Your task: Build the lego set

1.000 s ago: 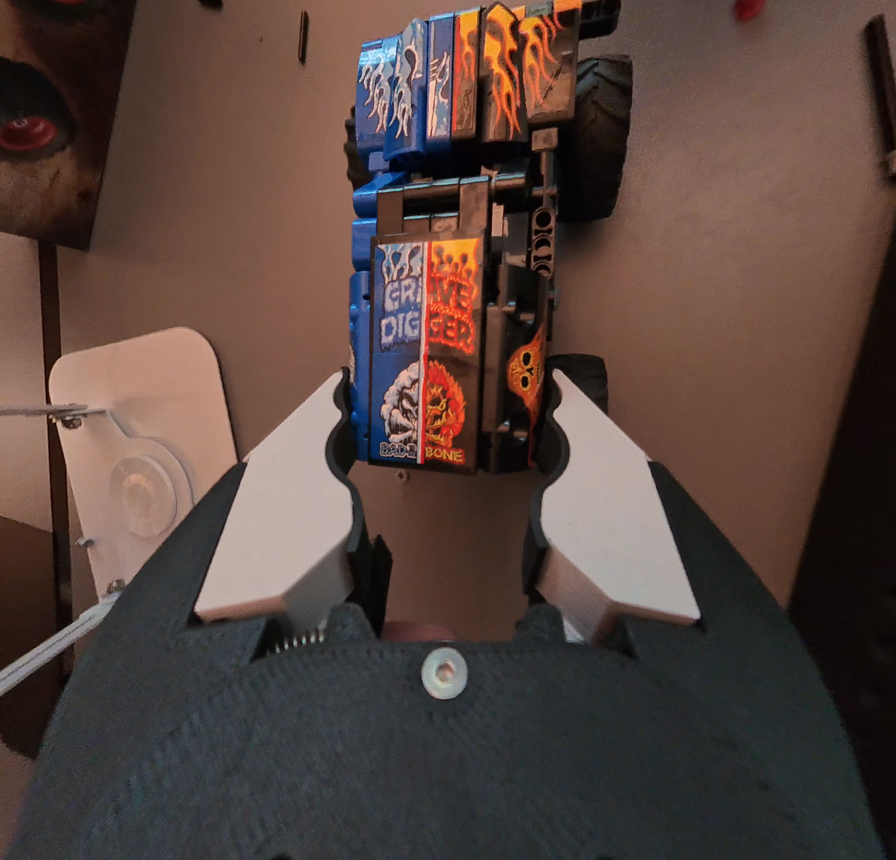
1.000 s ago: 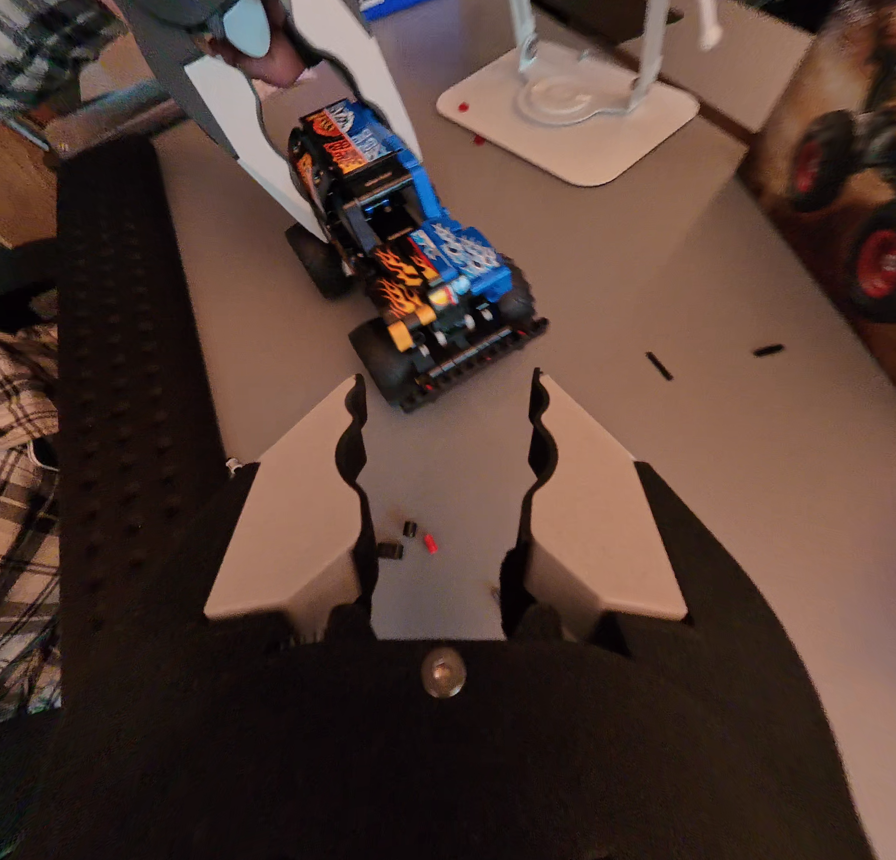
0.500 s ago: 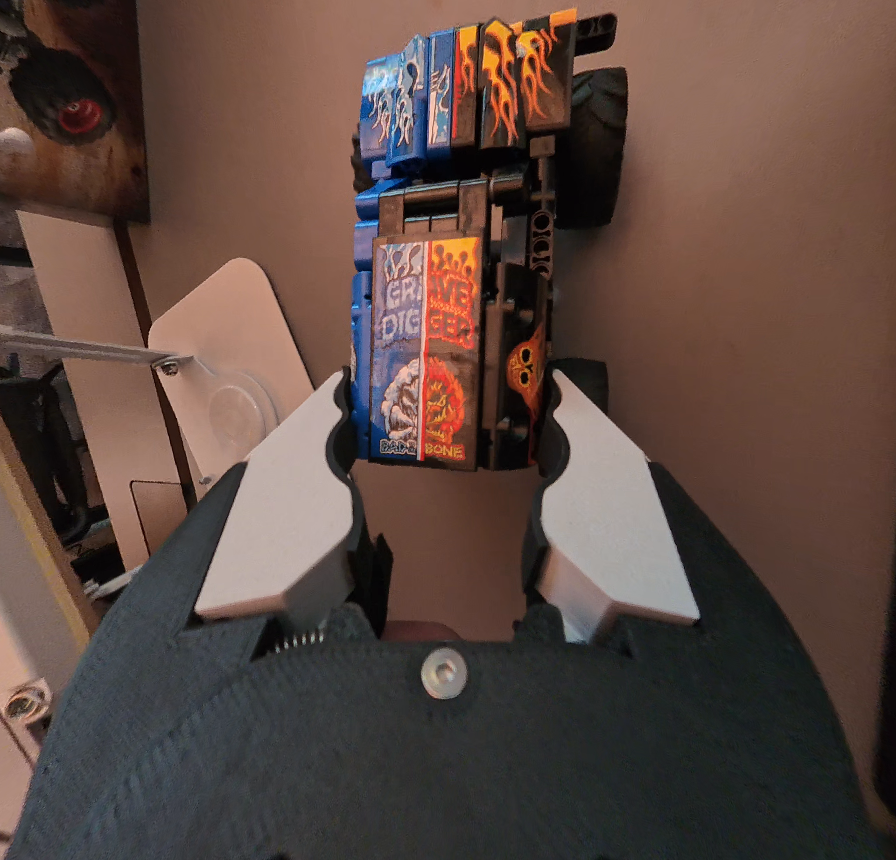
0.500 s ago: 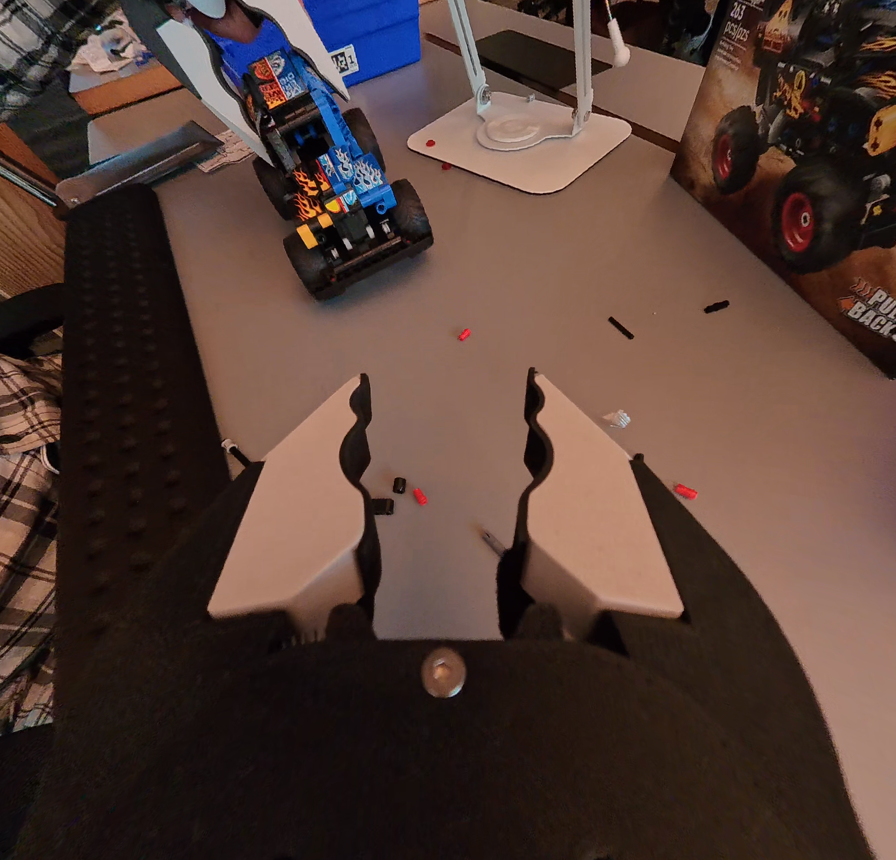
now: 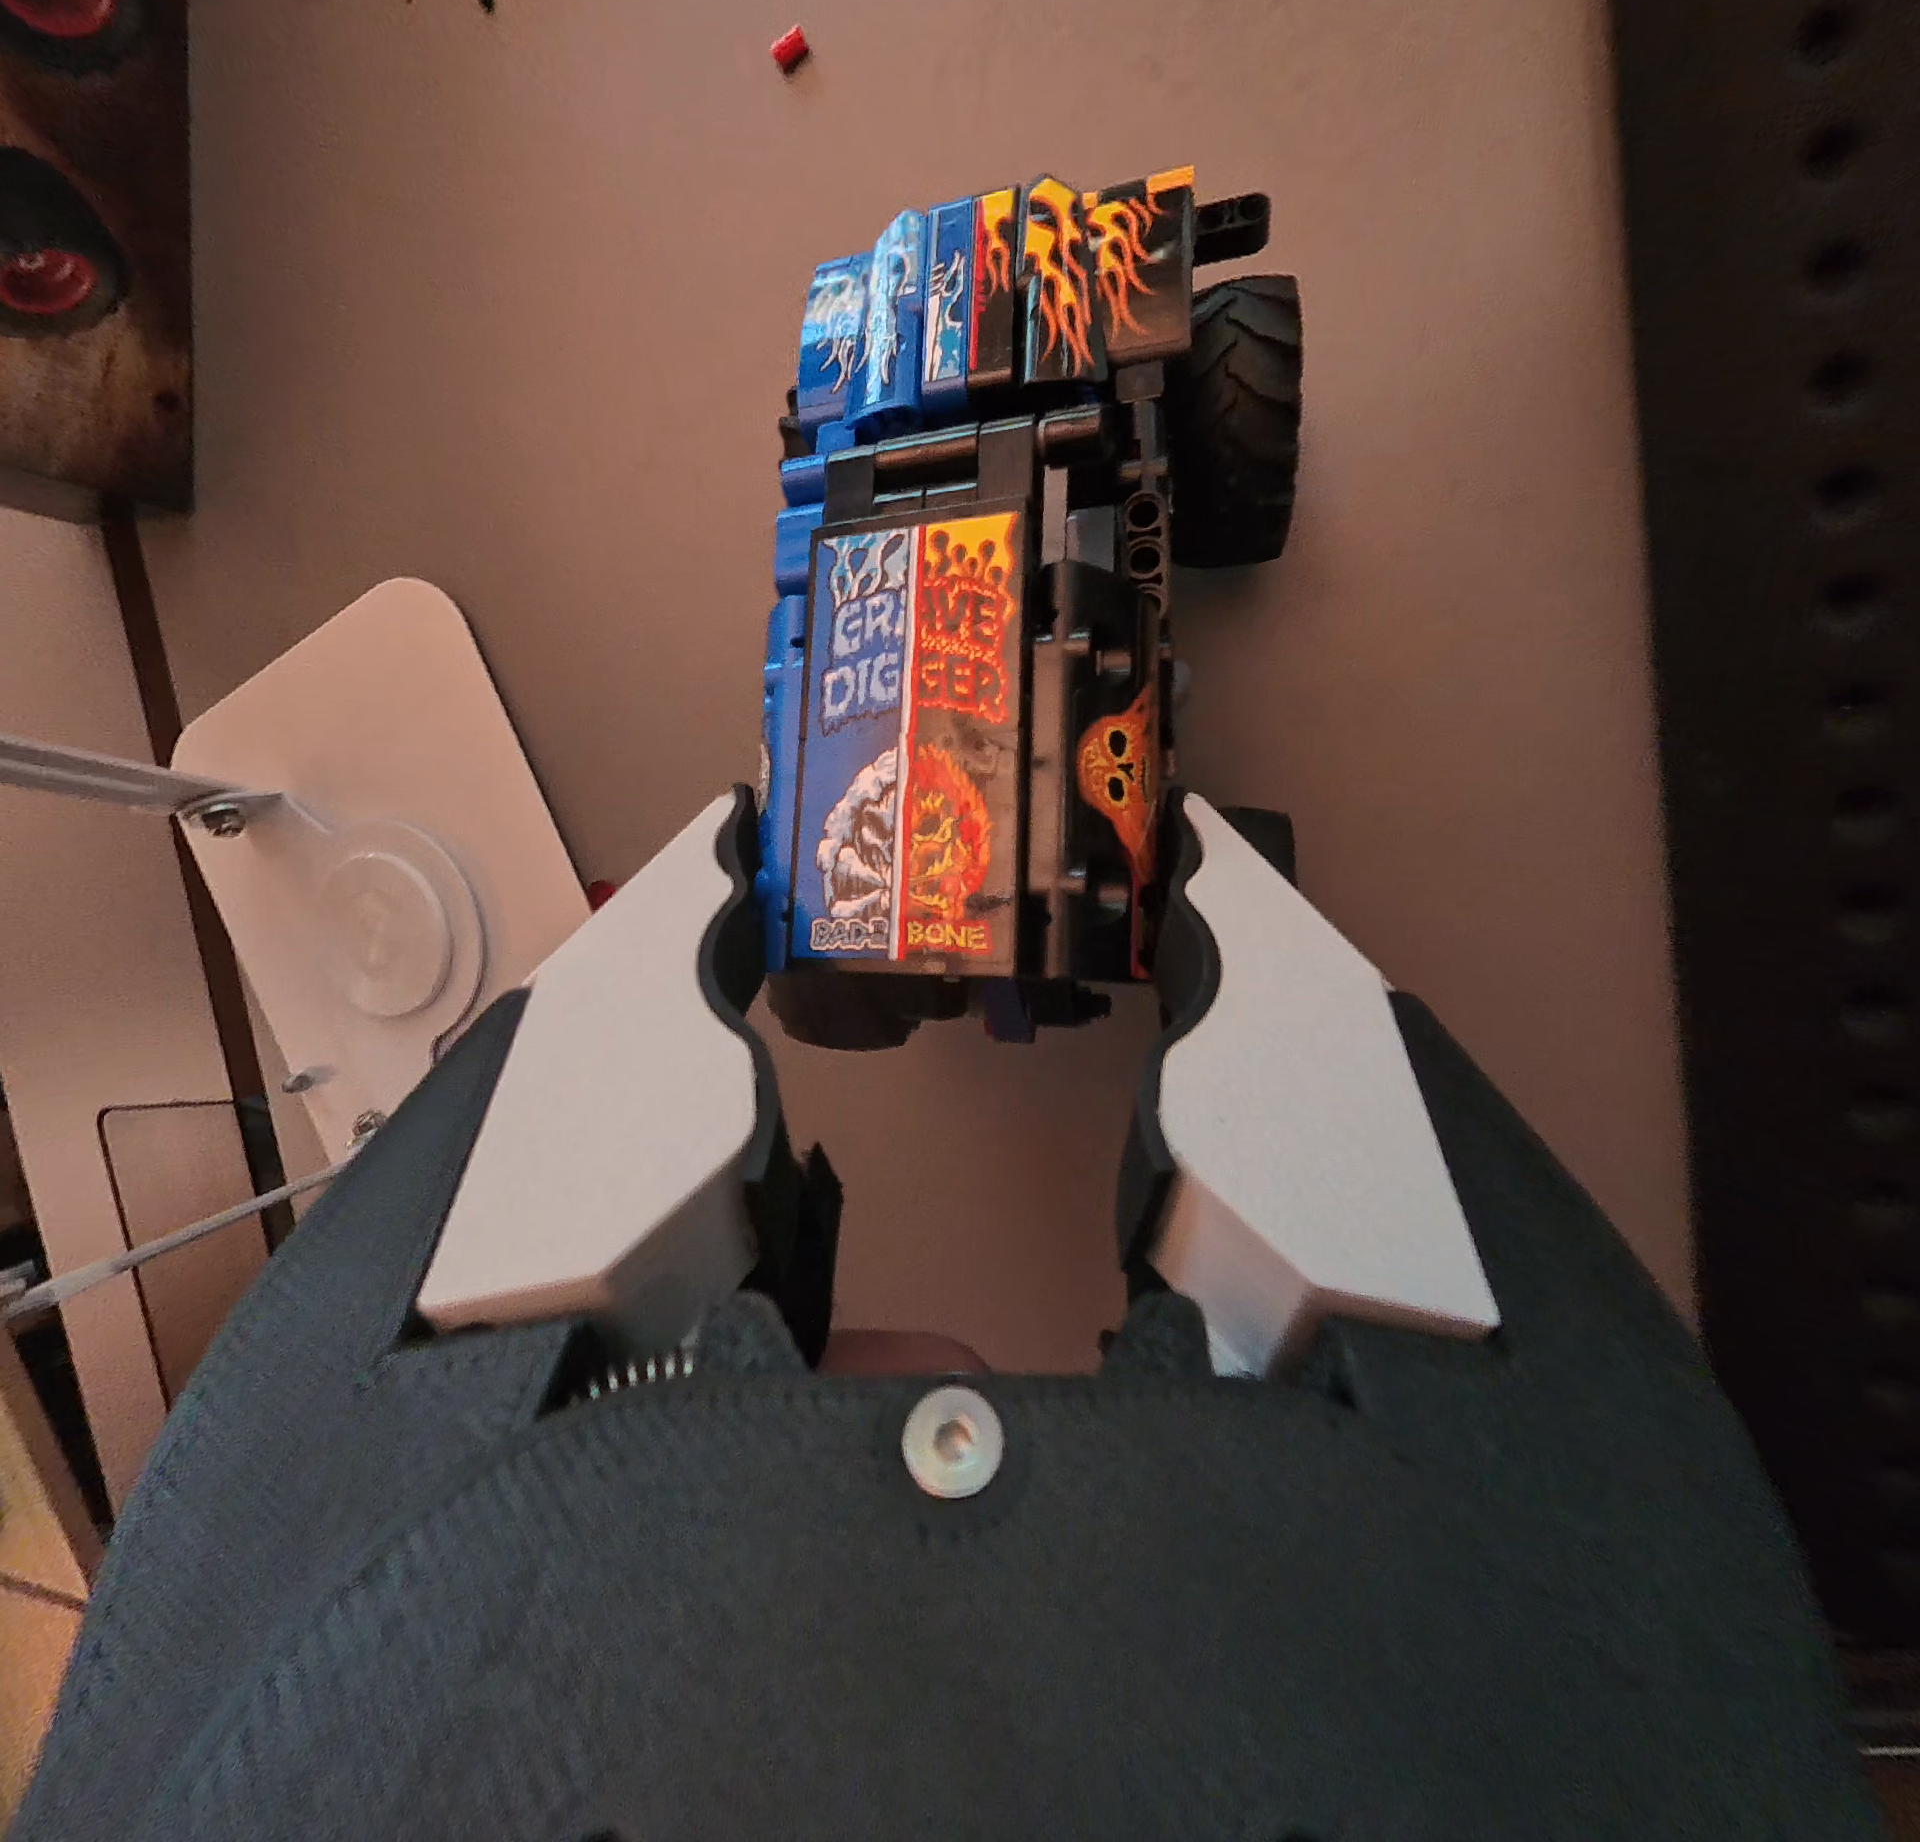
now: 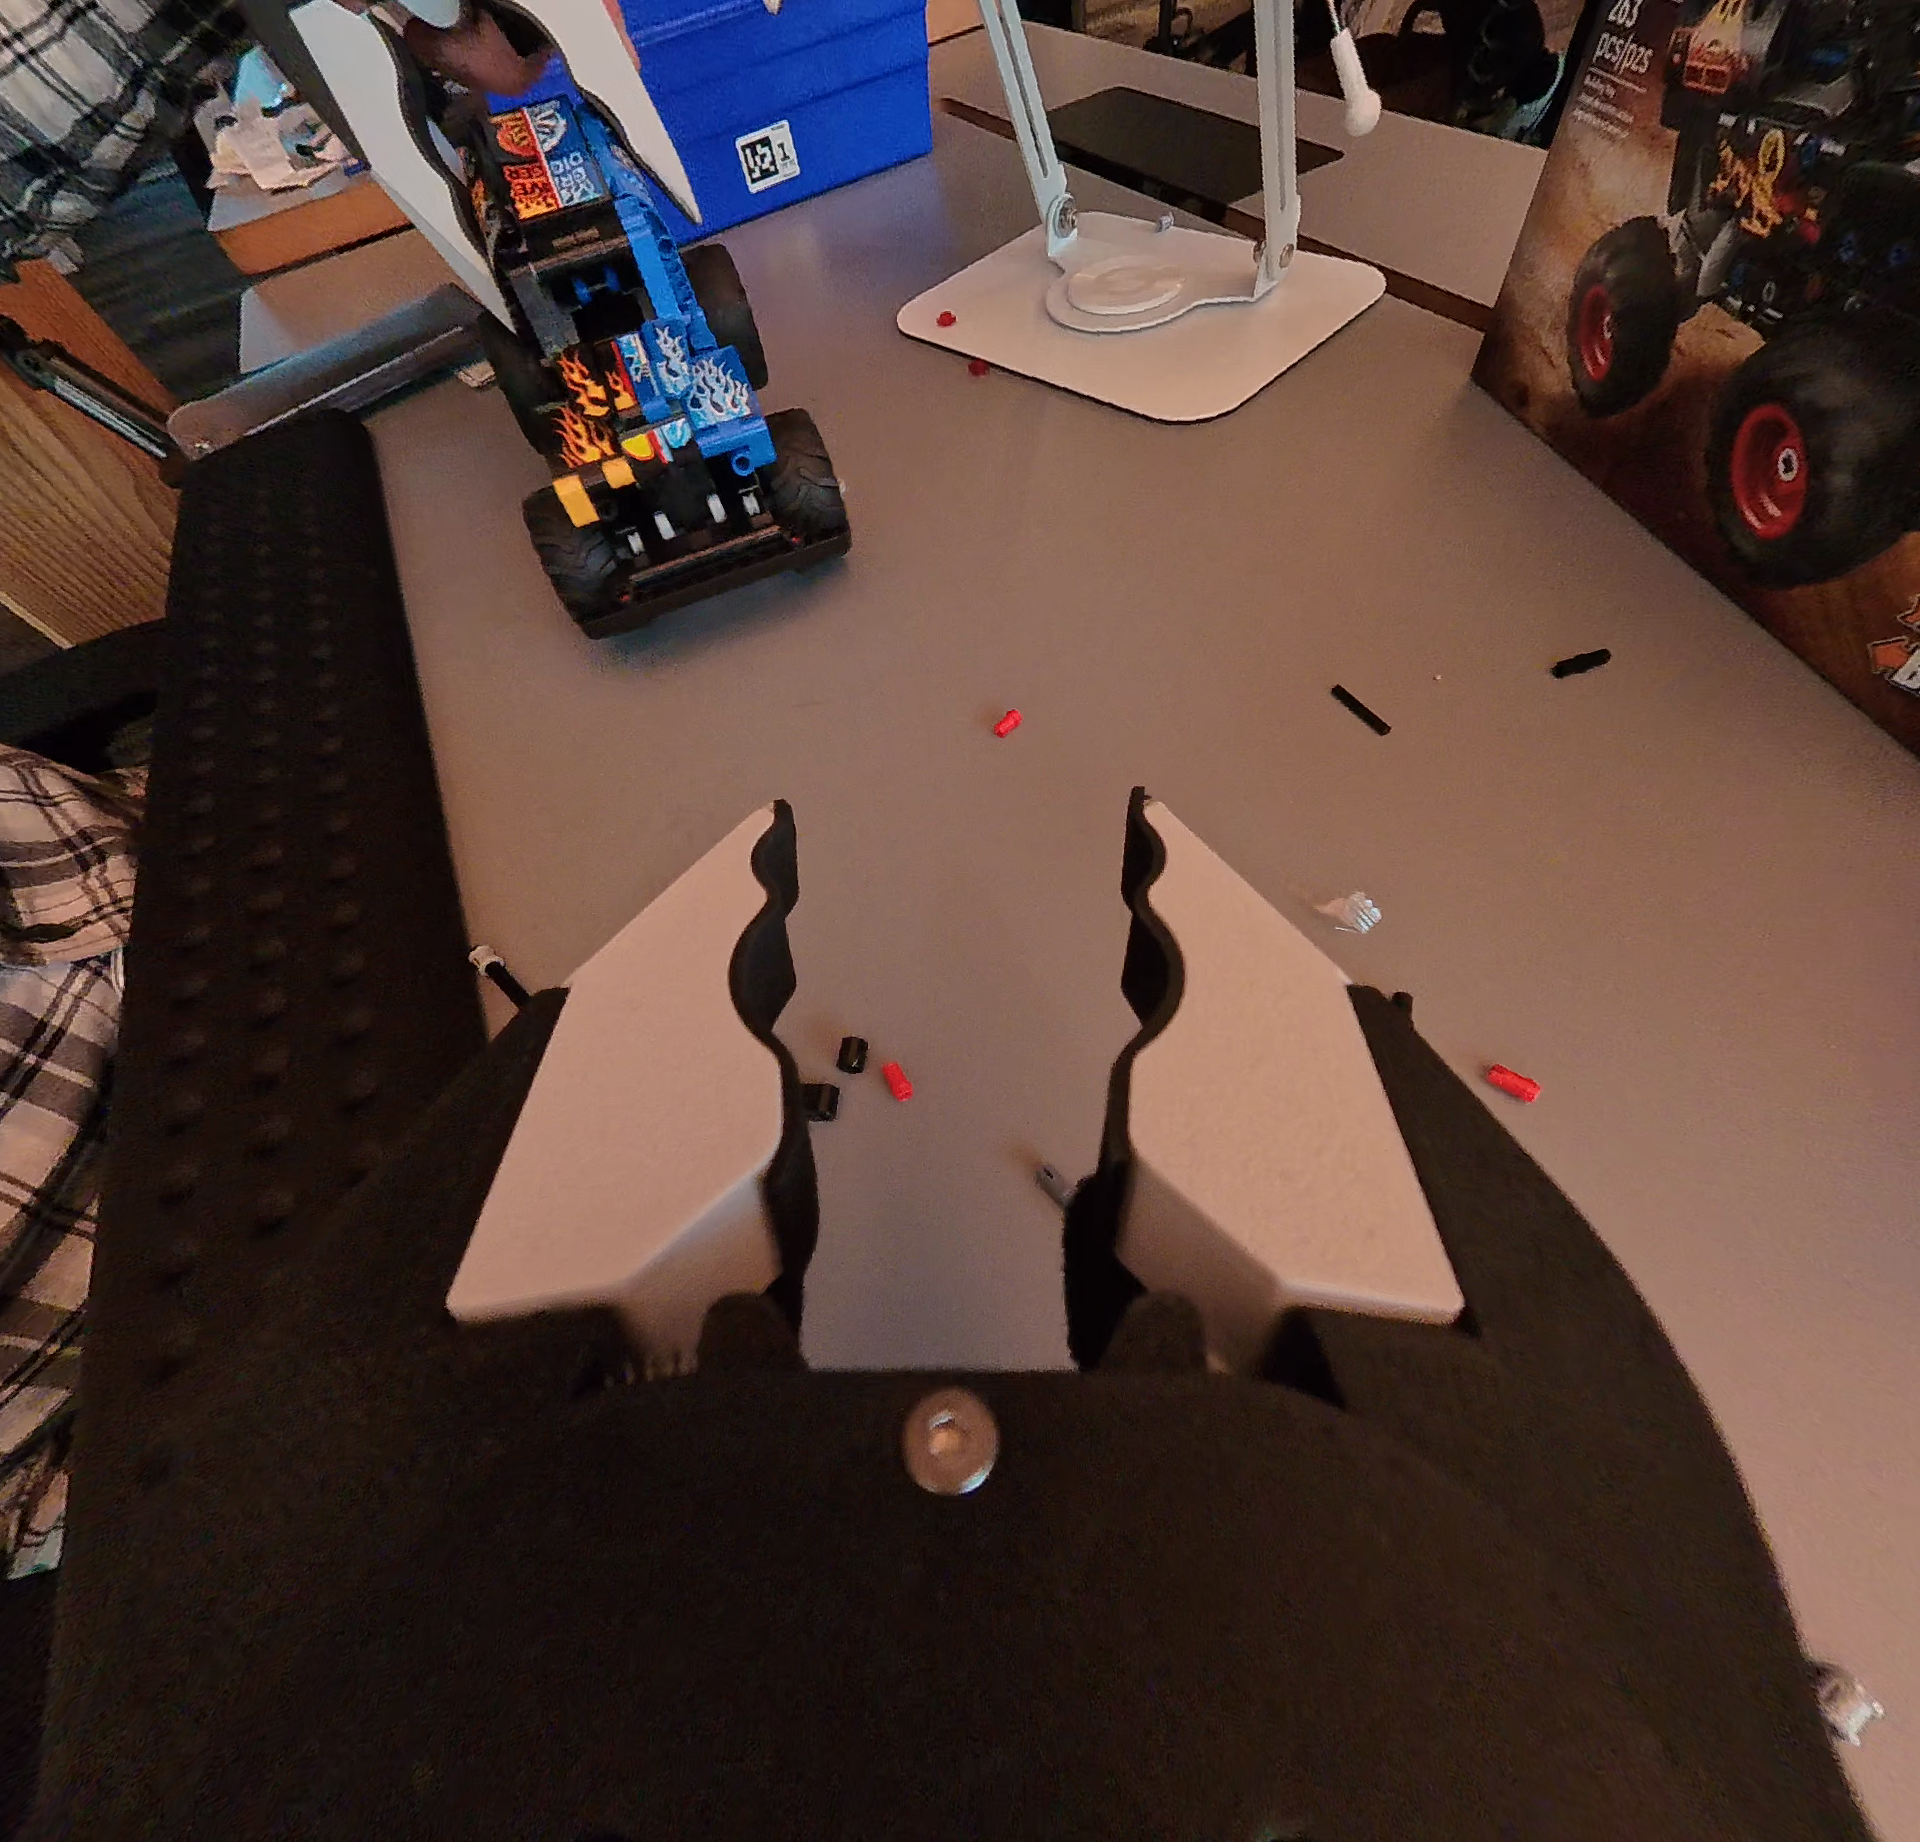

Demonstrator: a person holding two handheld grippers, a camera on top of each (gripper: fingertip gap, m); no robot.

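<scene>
Here the left gripper [image 5: 961, 857] clasps the toy truck [image 5: 971, 649] by its rear, front wheels on the worktop [image 6: 1195, 587]; the right gripper [image 6: 961, 862] hovers spread, empty (loose pins below). Lower it gently, level.

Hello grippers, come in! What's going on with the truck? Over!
Left gripper shut on truck, rear lifted, front wheels on table. Right gripper open, empty. Loose pins scattered on table, none blocking.
</scene>
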